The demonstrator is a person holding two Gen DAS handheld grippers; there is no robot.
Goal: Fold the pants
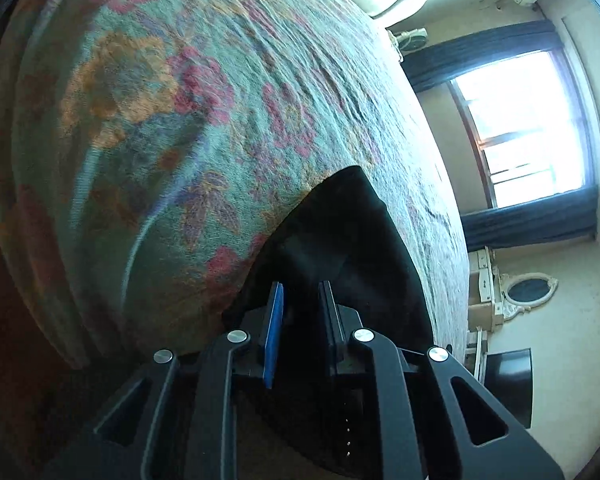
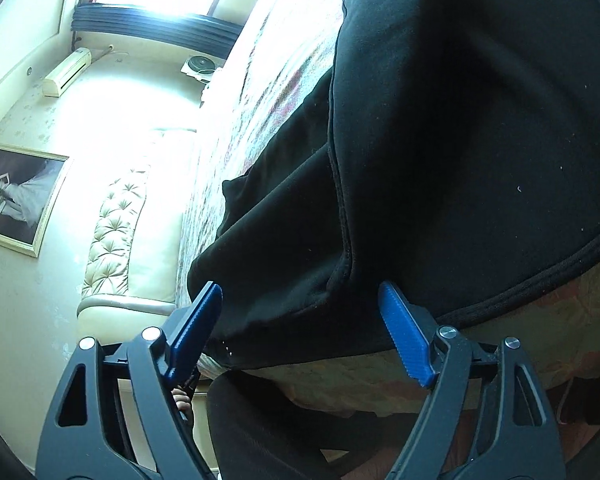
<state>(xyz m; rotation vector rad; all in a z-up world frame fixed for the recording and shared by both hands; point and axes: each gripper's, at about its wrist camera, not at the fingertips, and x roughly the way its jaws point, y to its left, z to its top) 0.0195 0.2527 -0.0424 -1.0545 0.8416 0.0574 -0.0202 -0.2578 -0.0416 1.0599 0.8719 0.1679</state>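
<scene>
Left wrist view first: the left gripper has its fingers drawn close with a narrow gap, and black cloth of the pants runs down between them, so by my reading it is pinching a corner of the garment, though the dark fabric hides the exact contact. That corner rises to a point over the floral bedspread, which covers the bed all the way to its far edge by the window.

Over to the right wrist view: the right gripper has its fingers spread wide, one blue pad on each side of a hem fold, touching nothing that I can make out. The pants lie flat near the bed's near edge, with a stitched seam running up the middle and a corded hem just above the bedspread.

My call: a fold is being set up. To do it well, the right fingers want to close on both layers at that hem, right at the seam, before the pinched corner travels. Keep both corners level and taut, or the fleece will bunch and the fold will skew.
</scene>
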